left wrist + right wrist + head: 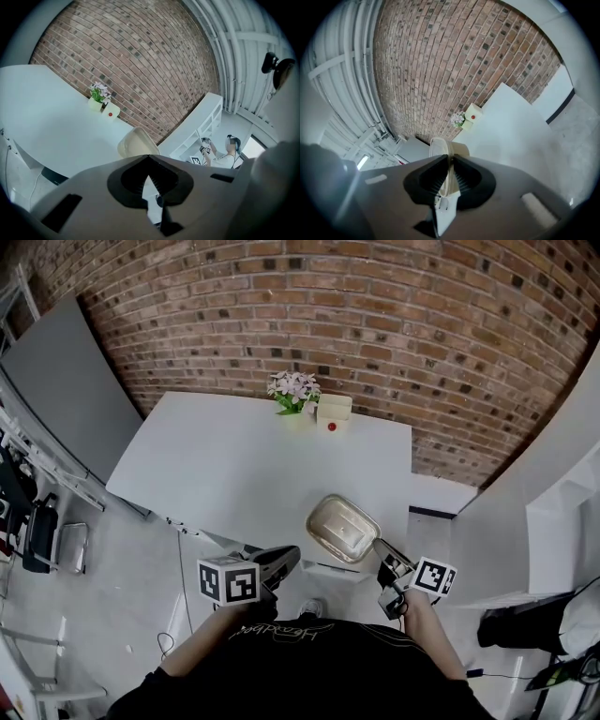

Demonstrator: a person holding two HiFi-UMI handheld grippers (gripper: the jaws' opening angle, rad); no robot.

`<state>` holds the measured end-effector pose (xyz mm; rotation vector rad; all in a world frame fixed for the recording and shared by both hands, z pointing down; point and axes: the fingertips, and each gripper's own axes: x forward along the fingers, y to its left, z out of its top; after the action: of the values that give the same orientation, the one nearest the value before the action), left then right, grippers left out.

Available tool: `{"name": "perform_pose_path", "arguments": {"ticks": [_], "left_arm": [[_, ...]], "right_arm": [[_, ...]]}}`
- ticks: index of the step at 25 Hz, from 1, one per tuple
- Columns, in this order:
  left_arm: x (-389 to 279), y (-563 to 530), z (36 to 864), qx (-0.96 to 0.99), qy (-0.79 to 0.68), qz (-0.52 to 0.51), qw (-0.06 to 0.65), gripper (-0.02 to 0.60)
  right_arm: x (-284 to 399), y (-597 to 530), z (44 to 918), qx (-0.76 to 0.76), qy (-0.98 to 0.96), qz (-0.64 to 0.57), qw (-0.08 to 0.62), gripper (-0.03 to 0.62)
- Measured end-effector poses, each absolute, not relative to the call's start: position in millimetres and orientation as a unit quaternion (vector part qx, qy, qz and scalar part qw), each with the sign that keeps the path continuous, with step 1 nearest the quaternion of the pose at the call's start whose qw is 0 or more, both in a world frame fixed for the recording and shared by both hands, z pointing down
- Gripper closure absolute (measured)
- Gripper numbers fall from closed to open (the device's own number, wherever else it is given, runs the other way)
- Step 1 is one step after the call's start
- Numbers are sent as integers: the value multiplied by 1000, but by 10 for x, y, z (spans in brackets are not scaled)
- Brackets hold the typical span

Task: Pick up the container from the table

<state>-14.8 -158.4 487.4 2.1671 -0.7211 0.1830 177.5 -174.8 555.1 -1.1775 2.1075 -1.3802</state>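
Observation:
A shallow beige container [343,529] hangs tilted over the near right edge of the white table [225,474]. My right gripper [380,547] is shut on its near rim. In the right gripper view the container's wall [443,150] runs up edge-on from between the pads of the right gripper [449,165]. My left gripper [287,556] hovers off the table's front edge, to the left of the container and apart from it. Its tips meet with nothing between them in the left gripper view [149,157], where the container [137,142] shows just beyond.
A small pot of pink flowers [294,390] and a white box with a red dot [333,411] stand at the table's far edge by the brick wall. A grey panel [66,390] leans at the left. White shelving [201,122] and another person [224,155] are at the right.

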Motion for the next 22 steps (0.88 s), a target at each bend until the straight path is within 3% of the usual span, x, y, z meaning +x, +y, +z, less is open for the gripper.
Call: {"name": "perform_pose_path", "arguments": {"ticks": [22], "left_arm": [[-16,-723,4621,876,-278,51,390,578]], "right_arm": [[1987,-854,4531,-402,800,-385,225,551]]}}
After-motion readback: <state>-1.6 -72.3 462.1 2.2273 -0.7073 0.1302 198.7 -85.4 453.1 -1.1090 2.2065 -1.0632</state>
